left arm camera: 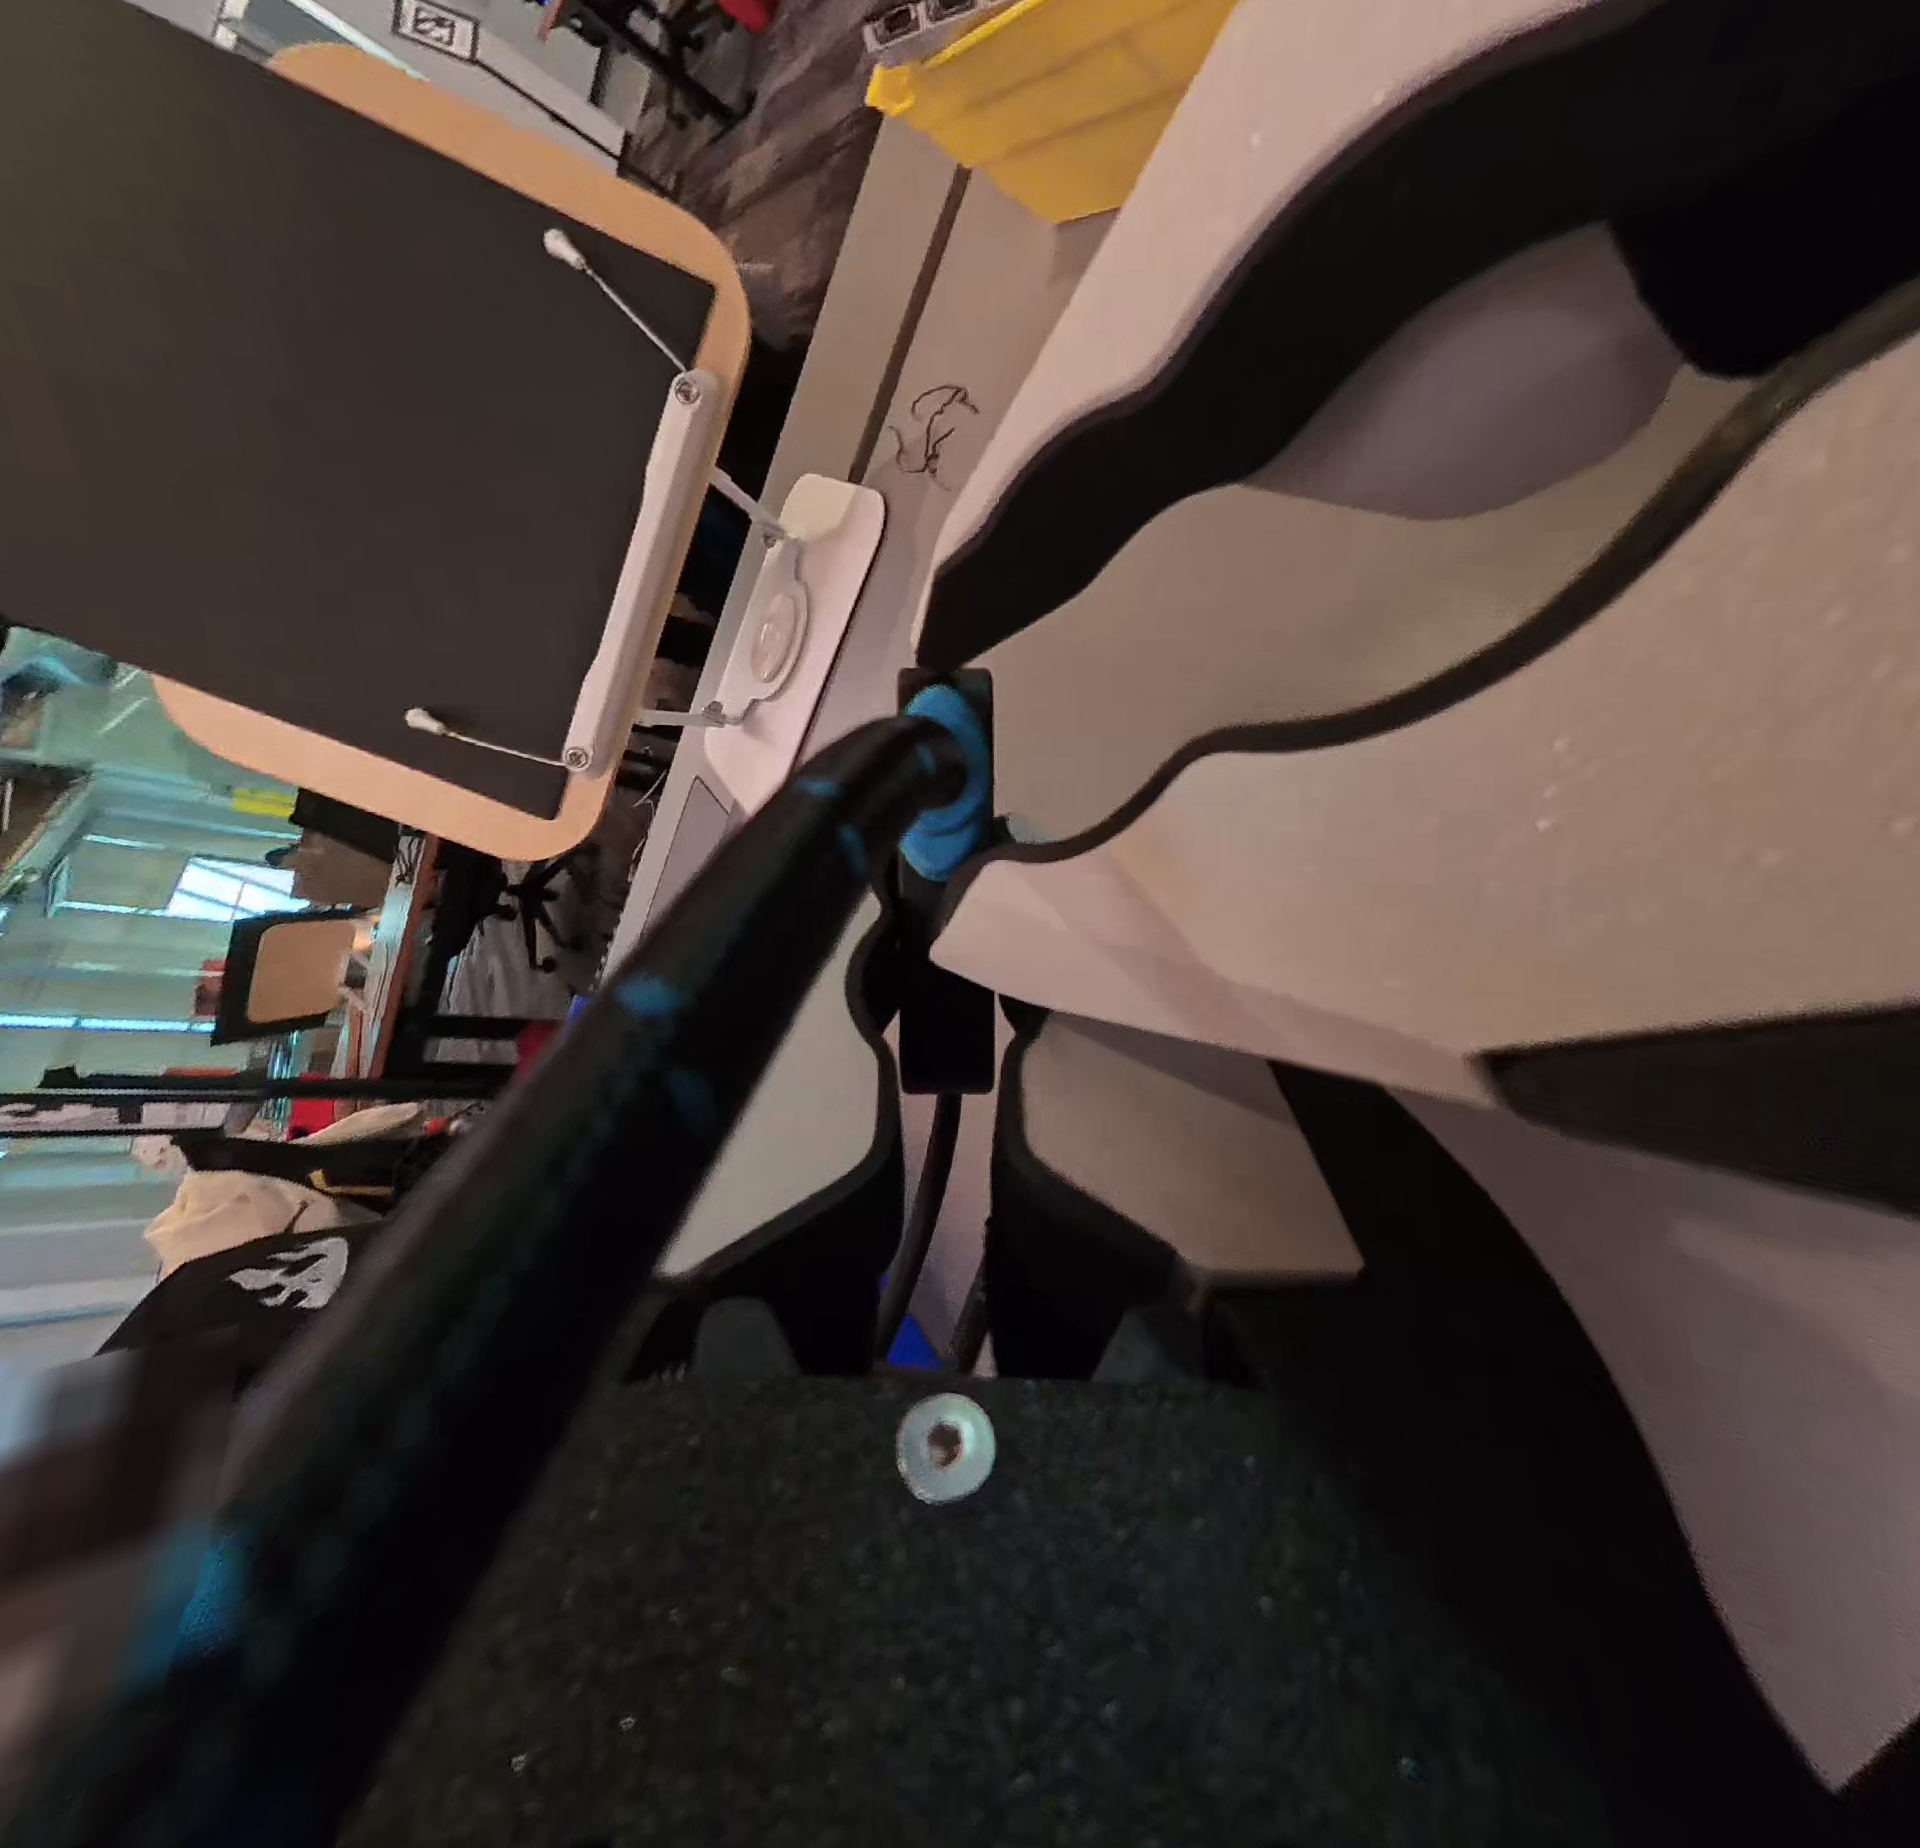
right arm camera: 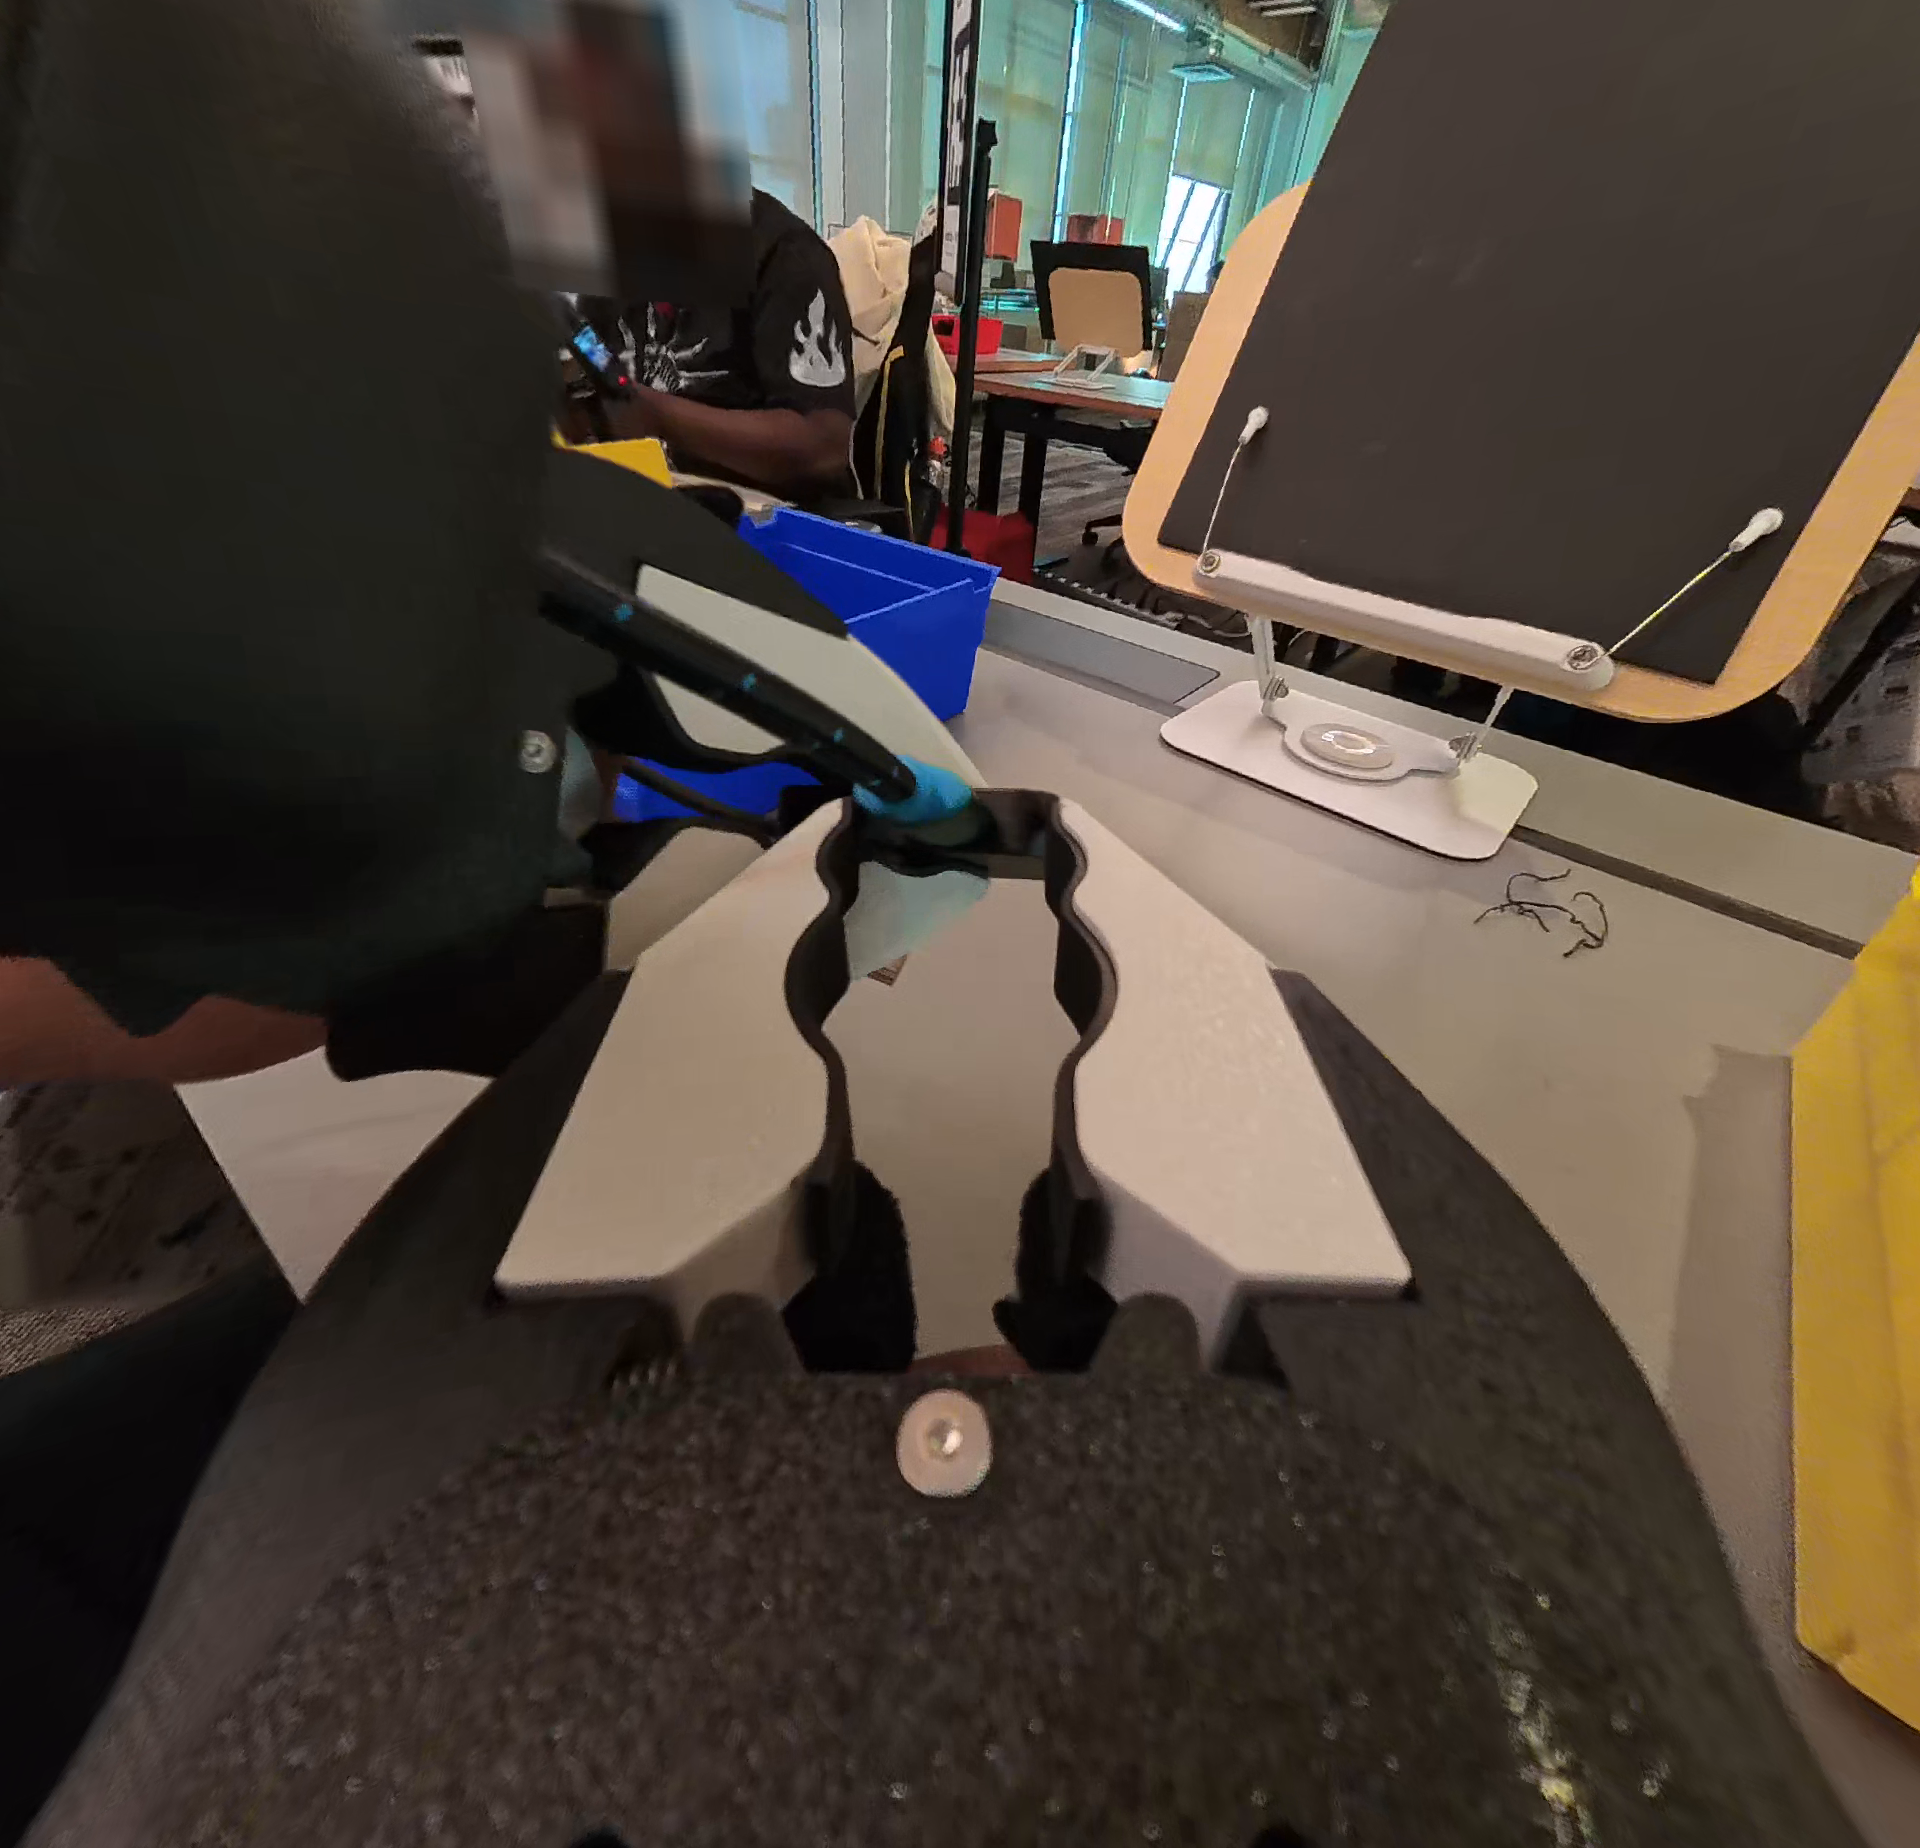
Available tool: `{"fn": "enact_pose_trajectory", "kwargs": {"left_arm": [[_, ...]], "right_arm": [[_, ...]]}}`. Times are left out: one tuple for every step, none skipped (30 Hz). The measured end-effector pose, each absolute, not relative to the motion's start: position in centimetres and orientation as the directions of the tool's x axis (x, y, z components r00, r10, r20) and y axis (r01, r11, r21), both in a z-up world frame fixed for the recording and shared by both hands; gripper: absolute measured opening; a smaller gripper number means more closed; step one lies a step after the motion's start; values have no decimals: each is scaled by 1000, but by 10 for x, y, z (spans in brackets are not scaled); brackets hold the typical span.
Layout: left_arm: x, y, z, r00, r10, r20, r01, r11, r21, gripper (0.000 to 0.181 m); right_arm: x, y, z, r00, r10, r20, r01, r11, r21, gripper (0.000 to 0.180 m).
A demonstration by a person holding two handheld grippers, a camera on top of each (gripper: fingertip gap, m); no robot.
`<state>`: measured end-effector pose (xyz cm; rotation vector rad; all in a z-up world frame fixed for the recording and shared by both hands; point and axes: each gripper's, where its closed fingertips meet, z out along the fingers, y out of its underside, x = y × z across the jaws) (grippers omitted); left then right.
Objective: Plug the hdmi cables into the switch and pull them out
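Observation:
In the right wrist view, my right gripper (right arm camera: 951, 832) is shut on a small black switch (right arm camera: 1013, 837) at its fingertips, just above the grey table (right arm camera: 1403, 1019). A blue HDMI plug (right arm camera: 920, 801) on a black braided cable (right arm camera: 727, 676) sits in the switch's left side. My left gripper (right arm camera: 748, 759) comes in from the left. In the left wrist view, my left gripper (left arm camera: 940, 977) is shut on a black plug (left arm camera: 940, 1040). Its thin cable (left arm camera: 920, 1206) runs back between the fingers. The plug points into the switch (left arm camera: 971, 697) beside the blue plug (left arm camera: 940, 822). How deep it sits is hidden.
A dark board on a white stand (right arm camera: 1351, 759) stands at the back right. A blue bin (right arm camera: 883, 593) is behind the left gripper and a yellow bin (right arm camera: 1860, 1331) is at the right edge. A scrap of black thread (right arm camera: 1548, 910) lies on the table. A seated person (right arm camera: 727, 364) is behind. About 4 cm separates my left fingertips from my right.

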<state>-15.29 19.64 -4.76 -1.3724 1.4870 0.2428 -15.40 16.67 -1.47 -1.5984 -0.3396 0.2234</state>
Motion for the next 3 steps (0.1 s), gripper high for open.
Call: {"fn": "enact_pose_trajectory", "kwargs": {"left_arm": [[-153, 196, -48, 212, -600, -771, -823, 316, -472, 68], [-152, 196, -49, 211, -591, -779, -827, 317, -465, 71], [-150, 194, -51, 207, -585, -784, -829, 320, -458, 65]], "right_arm": [[-154, 166, -15, 937, 343, 66, 79, -26, -997, 33], [-153, 165, -16, 938, 339, 72, 81, -15, -997, 32], [-156, 162, -13, 933, 353, 78, 78, 12, -997, 29]]}}
